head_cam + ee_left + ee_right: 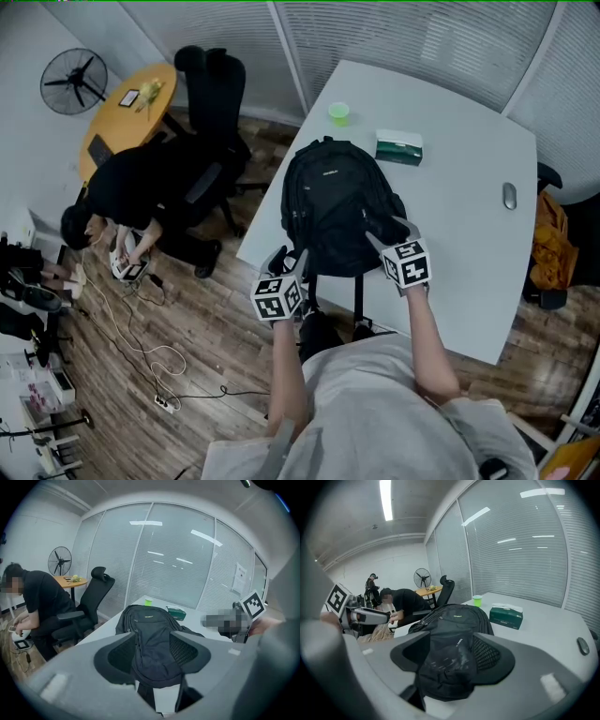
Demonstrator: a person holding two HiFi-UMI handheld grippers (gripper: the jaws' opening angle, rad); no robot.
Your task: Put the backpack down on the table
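Observation:
The black backpack (333, 202) lies flat on the white table (459, 187), its lower end at the near edge with straps hanging over. My left gripper (286, 260) hovers at that end's left corner, and my right gripper (389, 232) hovers over its right side. In the left gripper view the left gripper (152, 637) stands open, with the backpack (147, 618) showing in the gap and the pads off it. The right gripper view shows the right gripper (451, 639) just as wide, the backpack (457, 618) between its jaws and untouched.
A green cup (339, 112), a green tissue box (399, 147) and a mouse (509, 195) sit on the table beyond the backpack. Left of the table stand a black office chair (216, 103) and a crouching person (141, 187). Cables trail over the floor.

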